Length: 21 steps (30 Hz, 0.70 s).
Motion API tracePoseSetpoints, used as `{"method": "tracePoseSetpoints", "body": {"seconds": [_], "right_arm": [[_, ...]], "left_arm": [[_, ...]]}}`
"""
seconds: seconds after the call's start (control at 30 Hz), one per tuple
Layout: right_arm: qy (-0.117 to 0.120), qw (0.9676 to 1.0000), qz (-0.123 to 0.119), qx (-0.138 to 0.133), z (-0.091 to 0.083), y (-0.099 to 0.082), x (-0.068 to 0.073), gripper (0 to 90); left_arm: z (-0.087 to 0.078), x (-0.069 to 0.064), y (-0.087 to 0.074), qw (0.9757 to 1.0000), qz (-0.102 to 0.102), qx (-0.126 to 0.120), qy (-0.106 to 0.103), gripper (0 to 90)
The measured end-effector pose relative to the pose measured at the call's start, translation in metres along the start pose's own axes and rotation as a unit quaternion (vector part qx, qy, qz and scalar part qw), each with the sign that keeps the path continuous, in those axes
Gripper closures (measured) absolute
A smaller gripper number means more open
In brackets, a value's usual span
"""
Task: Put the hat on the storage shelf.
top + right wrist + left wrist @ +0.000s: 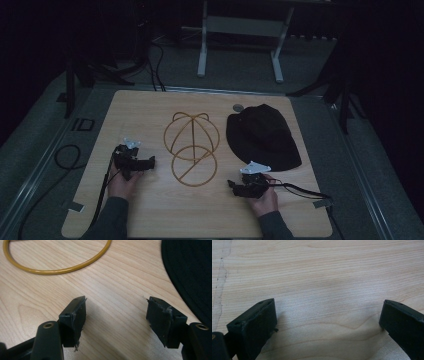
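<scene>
Lying flat: floppy black hat (263,136); looped gold wire frame (191,148) (woodgrain tabletop (150,210)); both tongs released.

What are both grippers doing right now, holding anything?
Left gripper: open, empty, over bare table.
Right gripper: open, empty, between wire frame and black hat.

matt wood table (150,210), black cloth hat (262,135)
</scene>
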State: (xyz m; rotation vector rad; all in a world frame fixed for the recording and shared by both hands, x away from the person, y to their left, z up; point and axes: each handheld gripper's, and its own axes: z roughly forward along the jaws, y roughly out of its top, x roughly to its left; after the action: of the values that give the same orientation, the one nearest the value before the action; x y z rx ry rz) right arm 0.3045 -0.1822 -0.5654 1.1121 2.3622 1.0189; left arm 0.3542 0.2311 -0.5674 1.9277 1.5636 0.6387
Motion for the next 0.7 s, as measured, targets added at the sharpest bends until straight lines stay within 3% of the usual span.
{"method": "tracePoseSetpoints", "body": {"seconds": [0.27,0.3,0.37,0.47,0.7], "right_arm": [[0.007,0.9997,-0.009,0.022,-0.001,0.004,-0.002,32.5],[0.016,0.9993,-0.01,0.033,-0.003,0.007,-0.004,40.2],[0.025,0.9987,-0.009,0.043,-0.005,0.009,-0.007,43.9],[0.032,0.9975,-0.016,0.06,-0.014,0.019,-0.013,44.3],[0.047,0.9955,-0.039,0.073,-0.032,0.031,-0.025,46.4]], "left_arm": [[0.0,0.0,0.0,1.0,0.0,0.0,0.0,1.5],[0.0,-0.001,0.0,1.0,0.0,0.001,0.0,1.5],[0.0,-0.001,0.0,1.0,0.0,0.0,0.0,1.5],[0.0,-0.001,0.0,1.0,0.0,0.001,0.0,1.5],[0.0,-0.002,0.0,1.0,0.0,0.0,0.0,1.5]]}}
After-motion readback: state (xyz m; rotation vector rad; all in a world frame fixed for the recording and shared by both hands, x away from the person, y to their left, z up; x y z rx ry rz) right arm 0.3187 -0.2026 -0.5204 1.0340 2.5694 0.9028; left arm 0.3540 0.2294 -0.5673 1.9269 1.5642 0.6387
